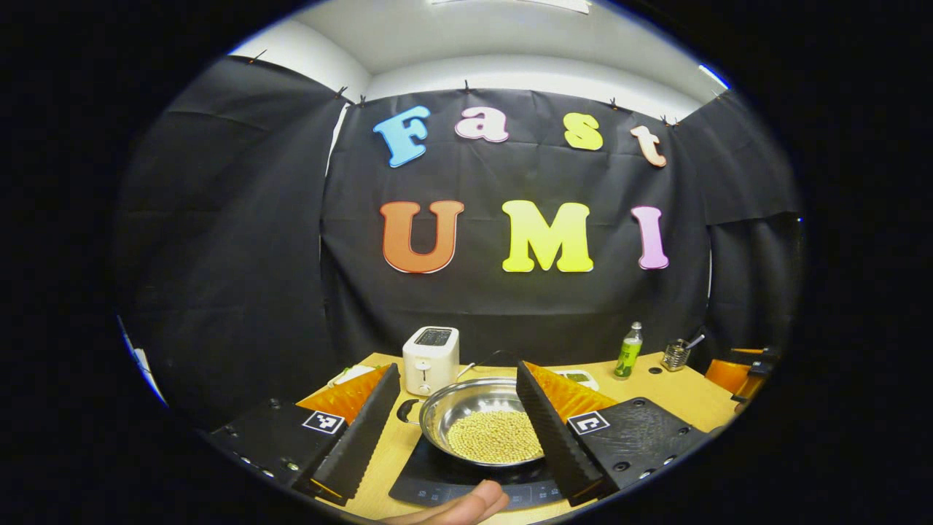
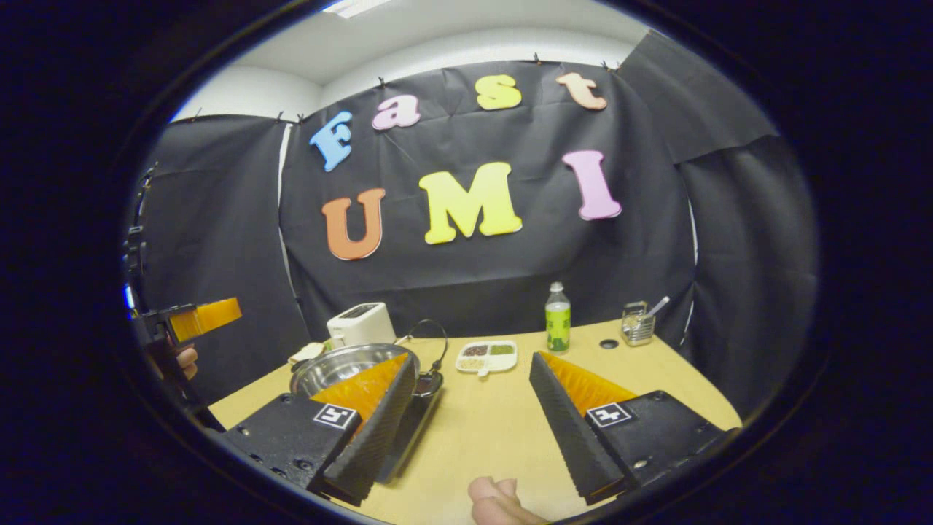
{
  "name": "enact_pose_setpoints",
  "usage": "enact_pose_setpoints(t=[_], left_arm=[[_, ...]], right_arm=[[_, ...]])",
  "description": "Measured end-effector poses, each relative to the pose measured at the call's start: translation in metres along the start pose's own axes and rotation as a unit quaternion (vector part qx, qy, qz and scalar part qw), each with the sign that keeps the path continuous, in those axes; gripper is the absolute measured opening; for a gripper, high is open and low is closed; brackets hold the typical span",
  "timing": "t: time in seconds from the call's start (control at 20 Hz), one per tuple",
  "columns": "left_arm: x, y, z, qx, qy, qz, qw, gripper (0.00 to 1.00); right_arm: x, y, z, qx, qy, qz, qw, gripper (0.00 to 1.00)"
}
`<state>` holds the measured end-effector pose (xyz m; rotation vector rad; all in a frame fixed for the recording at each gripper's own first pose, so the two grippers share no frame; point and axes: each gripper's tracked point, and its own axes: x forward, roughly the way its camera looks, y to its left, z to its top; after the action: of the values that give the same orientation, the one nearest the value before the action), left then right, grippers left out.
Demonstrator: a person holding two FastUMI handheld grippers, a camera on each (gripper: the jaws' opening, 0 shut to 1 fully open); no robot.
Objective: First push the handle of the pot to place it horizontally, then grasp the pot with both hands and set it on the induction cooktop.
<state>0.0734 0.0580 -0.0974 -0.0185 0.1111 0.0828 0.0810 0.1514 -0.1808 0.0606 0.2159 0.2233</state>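
My wooden table (image 2: 496, 430) carries the induction cooktop (image 1: 437, 477). Behind the cooktop stands a white toaster (image 1: 431, 359); to its right lie a divided dish (image 2: 487, 356), a green bottle (image 2: 557, 319) and what looks like a wire holder (image 2: 638, 324).

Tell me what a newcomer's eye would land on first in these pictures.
First, the shiny steel pot heaped with pale beans, sitting on the dark induction cooktop at the near edge of the wooden table, framed by the open left gripper. Behind it stands a white toaster, and farther right a green bottle near the black cloth.
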Motion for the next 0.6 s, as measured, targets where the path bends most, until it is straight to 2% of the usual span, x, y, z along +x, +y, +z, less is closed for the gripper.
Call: enact_pose_setpoints(t=[0.1, 0.15, 0.2, 0.25, 0.3, 0.35, 0.4, 0.45, 0.5, 0.6], left_arm=[[-0.022, -0.018, 0.007, -0.011, 0.000, -0.012, 1.000, 0.95], [-0.032, -0.028, 0.012, -0.012, -0.002, -0.022, 1.000, 0.95], [-0.041, -0.037, 0.014, -0.008, -0.003, -0.030, 1.000, 0.95], [-0.048, -0.044, 0.018, -0.003, -0.006, -0.034, 0.999, 0.95], [-0.057, -0.050, 0.021, 0.002, -0.009, -0.036, 0.999, 0.95], [-0.065, -0.055, 0.025, 0.005, -0.012, -0.039, 0.999, 0.95], [-0.074, -0.060, 0.027, 0.005, -0.015, -0.040, 0.999, 0.95], [-0.079, -0.066, 0.030, 0.002, -0.019, -0.041, 0.999, 0.95], [-0.082, -0.069, 0.030, -0.002, -0.021, -0.043, 0.999, 0.95], [-0.088, -0.077, 0.031, -0.004, -0.024, -0.046, 0.999, 0.95]], right_arm=[[-0.031, -0.023, 0.016, -0.012, -0.021, -0.022, 0.999, 0.99], [-0.046, -0.035, 0.025, -0.013, -0.033, -0.031, 0.999, 0.96], [-0.061, -0.044, 0.032, -0.012, -0.042, -0.039, 0.998, 0.99], [-0.073, -0.053, 0.037, -0.012, -0.046, -0.047, 0.998, 0.95], [-0.084, -0.062, 0.038, -0.012, -0.045, -0.055, 0.997, 0.99], [-0.096, -0.070, 0.044, -0.009, -0.049, -0.059, 0.997, 0.96], [-0.106, -0.076, 0.051, -0.005, -0.053, -0.064, 0.996, 0.99], [-0.116, -0.081, 0.058, 0.001, -0.063, -0.067, 0.996, 0.96], [-0.122, -0.085, 0.063, 0.003, -0.068, -0.070, 0.995, 0.99], [-0.136, -0.093, 0.069, -0.005, -0.076, -0.079, 0.994, 0.96]])
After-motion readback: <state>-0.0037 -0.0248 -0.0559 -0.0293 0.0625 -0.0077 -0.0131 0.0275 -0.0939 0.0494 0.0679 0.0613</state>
